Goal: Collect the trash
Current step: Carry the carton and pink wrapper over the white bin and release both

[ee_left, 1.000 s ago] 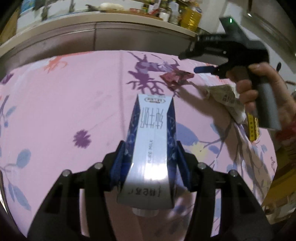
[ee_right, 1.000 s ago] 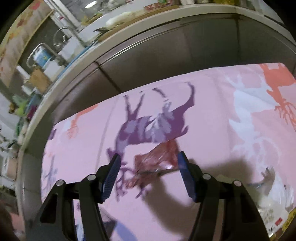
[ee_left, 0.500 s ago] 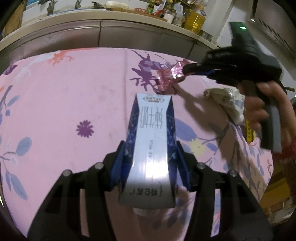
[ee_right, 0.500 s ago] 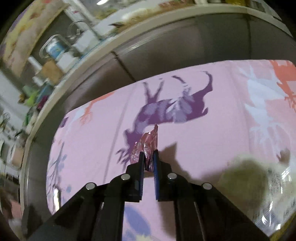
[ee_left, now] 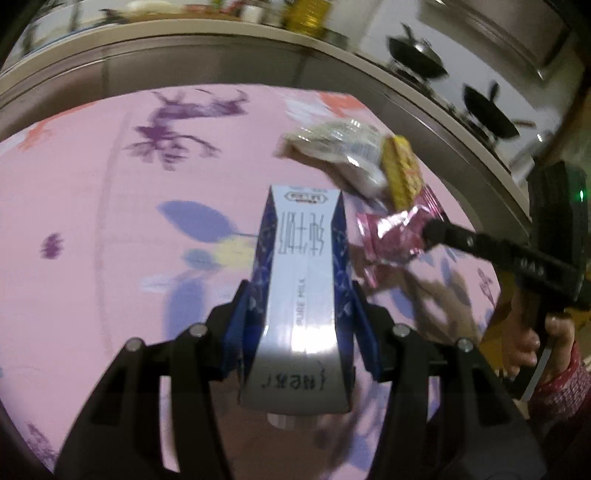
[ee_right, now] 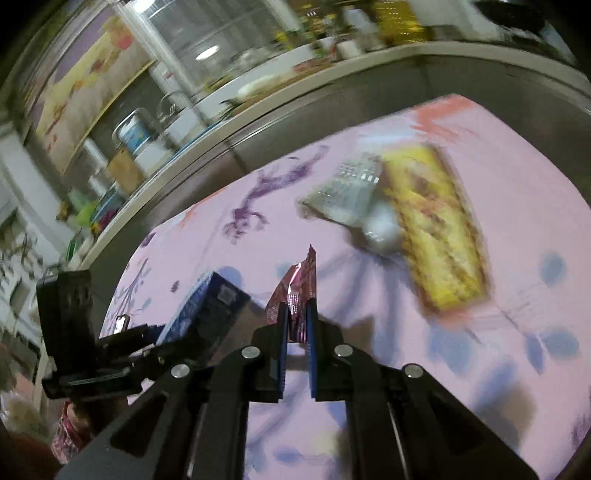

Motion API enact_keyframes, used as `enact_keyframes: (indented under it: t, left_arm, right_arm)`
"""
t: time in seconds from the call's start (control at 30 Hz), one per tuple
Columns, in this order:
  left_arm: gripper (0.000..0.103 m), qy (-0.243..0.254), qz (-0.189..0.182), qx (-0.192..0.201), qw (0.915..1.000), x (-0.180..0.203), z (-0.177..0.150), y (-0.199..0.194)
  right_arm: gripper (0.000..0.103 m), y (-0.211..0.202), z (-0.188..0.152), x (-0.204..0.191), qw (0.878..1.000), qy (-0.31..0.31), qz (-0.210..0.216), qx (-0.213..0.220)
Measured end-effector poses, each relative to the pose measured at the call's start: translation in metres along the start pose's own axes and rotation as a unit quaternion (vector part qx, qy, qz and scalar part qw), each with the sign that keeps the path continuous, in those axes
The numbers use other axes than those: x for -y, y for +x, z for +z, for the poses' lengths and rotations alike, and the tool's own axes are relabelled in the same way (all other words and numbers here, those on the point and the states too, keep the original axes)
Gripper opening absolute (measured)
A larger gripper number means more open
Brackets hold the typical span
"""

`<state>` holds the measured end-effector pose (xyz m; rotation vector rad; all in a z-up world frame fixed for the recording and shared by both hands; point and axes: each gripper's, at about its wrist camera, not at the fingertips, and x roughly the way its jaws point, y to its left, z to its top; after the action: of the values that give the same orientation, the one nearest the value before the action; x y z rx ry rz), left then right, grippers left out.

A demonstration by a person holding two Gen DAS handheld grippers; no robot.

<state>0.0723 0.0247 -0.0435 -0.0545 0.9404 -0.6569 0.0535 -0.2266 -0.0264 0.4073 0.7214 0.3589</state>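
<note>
Two pieces are held: the left tongs (ee_left: 301, 310) clamp the milk carton (ee_left: 301, 280), the right tongs (ee_right: 296, 325) pinch the pink wrapper (ee_right: 297, 291), both above the tabletop (ee_left: 92, 206). The yellow packet (ee_right: 436, 229) lies near the right edge. Only the right view shows the shelf clutter (ee_right: 129, 147).

Glossy milk carton (ee_left: 301, 295), shiny foil wrapper (ee_right: 295, 295), matt cloth (ee_left: 110, 221).

A home kitchen is showing here: two dark woks (ee_left: 484, 114) are sitting on the stove at 1 o'clock, oil bottles (ee_left: 303, 14) and jars are lining the steel worktop (ee_right: 332, 92) at 12, and a floral pink cloth (ee_left: 110, 184) is covering the counter.
</note>
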Motion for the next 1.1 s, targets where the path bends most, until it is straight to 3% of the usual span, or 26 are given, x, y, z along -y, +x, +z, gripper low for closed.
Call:
enact_keyframes:
  t: [0.27,0.47,0.57,0.87,1.1]
  left_arm:
    - [0.050,0.078,-0.040,-0.056,0.9946,0.081,0.004,0.041]
    - [0.050,0.155,-0.055,-0.082,0.9829,0.153,0.020,0.071]
    - [0.050,0.197,-0.063,-0.083,0.9749,0.193,0.040,0.090]
    - [0.050,0.268,-0.086,-0.090,0.9555,0.298,0.121,0.172]
    - [0.050,0.294,-0.056,-0.095,0.9493,0.356,0.164,0.252]
  right_arm:
    - [0.007,-0.057,-0.044,0.068,0.995,0.089,-0.025,0.048]
    - [0.007,-0.099,-0.057,0.114,0.985,0.128,-0.039,0.113]
    - [0.007,-0.120,-0.060,0.149,0.974,0.164,-0.045,0.150]
    - [0.007,-0.169,-0.034,0.240,0.936,0.232,-0.098,0.244]
    - [0.007,-0.162,-0.002,0.295,0.922,0.246,-0.141,0.263]
